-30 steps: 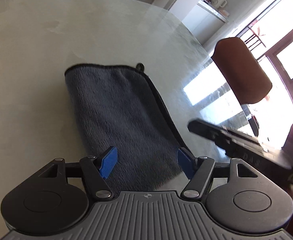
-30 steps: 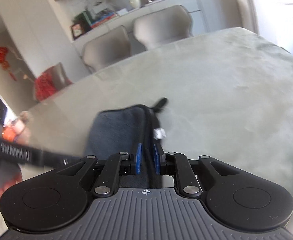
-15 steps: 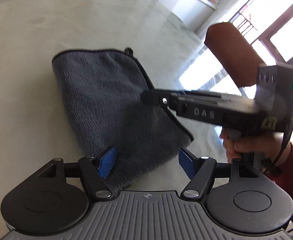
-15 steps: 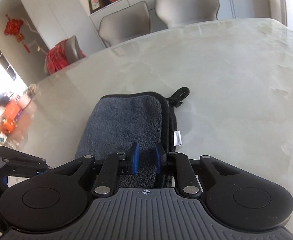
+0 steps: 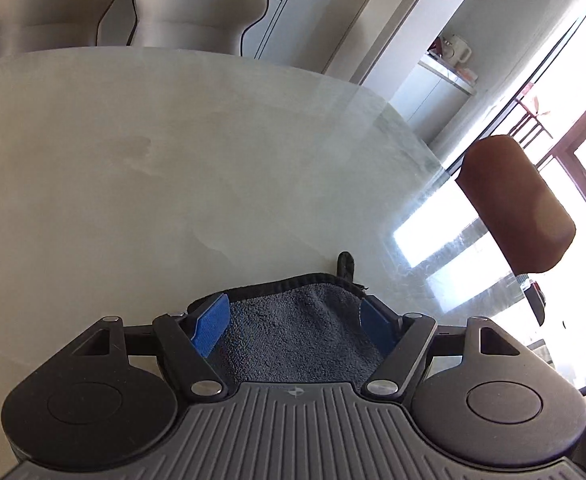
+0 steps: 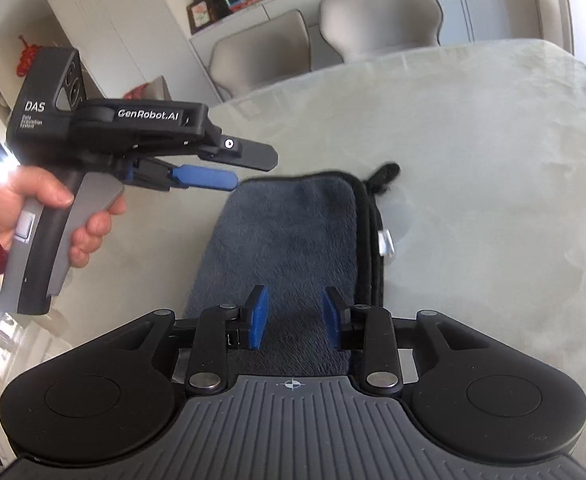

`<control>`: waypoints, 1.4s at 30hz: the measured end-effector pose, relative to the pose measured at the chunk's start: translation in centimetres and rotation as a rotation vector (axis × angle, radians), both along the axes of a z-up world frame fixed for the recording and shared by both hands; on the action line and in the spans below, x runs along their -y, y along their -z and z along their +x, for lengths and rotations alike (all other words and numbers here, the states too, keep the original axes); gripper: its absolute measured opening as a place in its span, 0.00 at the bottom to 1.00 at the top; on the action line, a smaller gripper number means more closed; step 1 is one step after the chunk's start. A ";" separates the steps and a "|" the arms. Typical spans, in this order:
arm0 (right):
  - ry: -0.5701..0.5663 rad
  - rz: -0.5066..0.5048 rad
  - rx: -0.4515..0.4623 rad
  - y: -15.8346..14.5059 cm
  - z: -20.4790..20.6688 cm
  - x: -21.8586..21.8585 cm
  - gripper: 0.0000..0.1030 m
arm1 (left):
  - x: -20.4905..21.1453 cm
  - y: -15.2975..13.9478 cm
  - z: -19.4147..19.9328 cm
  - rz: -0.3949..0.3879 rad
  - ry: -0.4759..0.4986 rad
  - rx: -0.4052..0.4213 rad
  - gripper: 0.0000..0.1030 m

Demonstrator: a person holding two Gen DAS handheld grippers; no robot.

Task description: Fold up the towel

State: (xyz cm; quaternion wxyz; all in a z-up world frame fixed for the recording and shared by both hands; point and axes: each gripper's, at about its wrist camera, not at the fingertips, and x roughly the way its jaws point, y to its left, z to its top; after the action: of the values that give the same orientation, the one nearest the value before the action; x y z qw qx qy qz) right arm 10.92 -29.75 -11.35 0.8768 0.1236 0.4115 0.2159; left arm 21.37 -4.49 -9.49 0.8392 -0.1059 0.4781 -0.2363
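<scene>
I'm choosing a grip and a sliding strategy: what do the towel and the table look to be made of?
Towel: soft grey fabric, probably microfibre terry; fuzzy pile, black stitched edging, a hanging loop. Table: hard, polished, pale, perhaps marble or sintered stone; cloudy veining, and window glare mirrored in the left wrist view.

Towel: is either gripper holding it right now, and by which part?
Neither. The right gripper has just been opening, its pads clear of the folded towel beneath. The left gripper is open over the towel's far edge.
</scene>
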 end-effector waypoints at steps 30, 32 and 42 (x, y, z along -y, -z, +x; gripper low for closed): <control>-0.025 -0.108 0.018 -0.9 -3.8 -0.6 0.39 | -0.3 0.3 -8.6 -0.104 -0.033 -0.106 0.74; -0.010 -0.115 0.032 -1.6 -4.3 -0.6 0.52 | -0.2 -0.4 -9.3 -0.077 -0.034 -0.059 0.83; 0.092 -0.153 0.034 -4.3 -6.5 -1.1 1.00 | -1.1 -3.8 -15.4 0.017 -0.157 0.057 1.00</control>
State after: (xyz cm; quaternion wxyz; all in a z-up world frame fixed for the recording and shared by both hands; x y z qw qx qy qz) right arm 4.42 -28.69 -7.09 0.8996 0.0716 0.4055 0.1454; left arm 5.96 -3.42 -5.73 0.8694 -0.1291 0.4461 -0.1687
